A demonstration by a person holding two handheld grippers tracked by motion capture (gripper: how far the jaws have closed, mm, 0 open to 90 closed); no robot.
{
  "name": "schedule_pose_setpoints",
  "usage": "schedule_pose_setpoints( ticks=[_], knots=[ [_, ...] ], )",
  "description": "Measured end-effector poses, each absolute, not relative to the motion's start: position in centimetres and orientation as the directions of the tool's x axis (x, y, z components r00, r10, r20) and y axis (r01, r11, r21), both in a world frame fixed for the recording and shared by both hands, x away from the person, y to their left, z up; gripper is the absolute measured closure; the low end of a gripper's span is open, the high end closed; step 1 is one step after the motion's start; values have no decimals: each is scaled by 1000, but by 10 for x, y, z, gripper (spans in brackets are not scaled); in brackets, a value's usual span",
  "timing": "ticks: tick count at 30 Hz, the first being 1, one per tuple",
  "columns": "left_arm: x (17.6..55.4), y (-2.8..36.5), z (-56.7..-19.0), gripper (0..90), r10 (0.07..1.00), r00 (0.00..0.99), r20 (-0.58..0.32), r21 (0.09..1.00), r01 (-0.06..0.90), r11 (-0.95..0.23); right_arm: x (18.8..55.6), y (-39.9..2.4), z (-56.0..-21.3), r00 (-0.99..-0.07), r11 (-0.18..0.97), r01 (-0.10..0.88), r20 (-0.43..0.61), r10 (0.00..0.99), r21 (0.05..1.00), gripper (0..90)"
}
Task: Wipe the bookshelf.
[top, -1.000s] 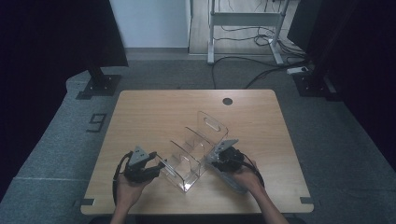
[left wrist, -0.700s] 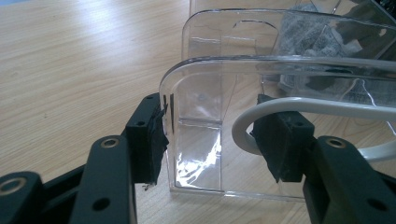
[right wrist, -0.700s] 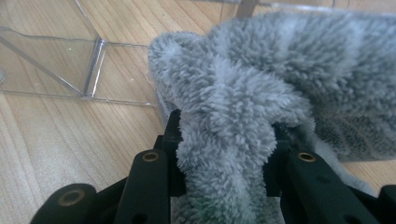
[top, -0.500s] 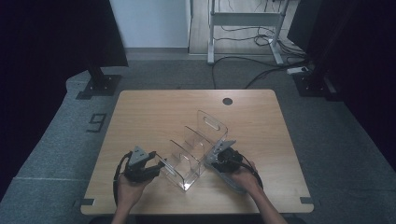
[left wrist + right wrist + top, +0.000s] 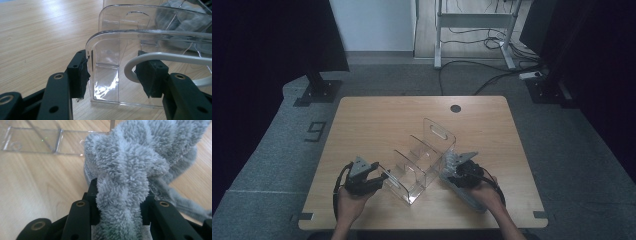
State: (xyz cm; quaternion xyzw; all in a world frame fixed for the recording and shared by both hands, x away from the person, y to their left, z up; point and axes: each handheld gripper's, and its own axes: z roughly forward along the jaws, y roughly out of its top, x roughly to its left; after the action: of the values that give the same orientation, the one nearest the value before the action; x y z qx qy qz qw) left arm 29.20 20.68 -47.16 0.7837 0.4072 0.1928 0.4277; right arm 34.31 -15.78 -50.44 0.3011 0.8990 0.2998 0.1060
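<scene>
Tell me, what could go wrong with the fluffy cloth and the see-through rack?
The left tongs grip just one end wall of the clear rack, so a hard wipe might slide or tip it. The right tongs pinch only a bunch of the grey cloth; it might slip out or snag on a divider. The rack sits near the table's front edge and could be pushed off.

Fluffy grey cloth (image 5: 130, 162), clear acrylic rack (image 5: 424, 160), pale wood-grain table (image 5: 377, 120)
</scene>
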Motion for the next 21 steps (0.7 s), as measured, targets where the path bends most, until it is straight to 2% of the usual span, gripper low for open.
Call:
schedule_pose_setpoints(
  ticks=[7,21],
  knots=[
    [292,207,-471,451,803,594,-48,827,475,-302,334,-173,-491,-793,617,484,14,609,620,633],
    [292,207,-471,451,803,594,-49,825,477,-303,312,-170,-469,-826,628,453,33,563,632,634]
  ],
)
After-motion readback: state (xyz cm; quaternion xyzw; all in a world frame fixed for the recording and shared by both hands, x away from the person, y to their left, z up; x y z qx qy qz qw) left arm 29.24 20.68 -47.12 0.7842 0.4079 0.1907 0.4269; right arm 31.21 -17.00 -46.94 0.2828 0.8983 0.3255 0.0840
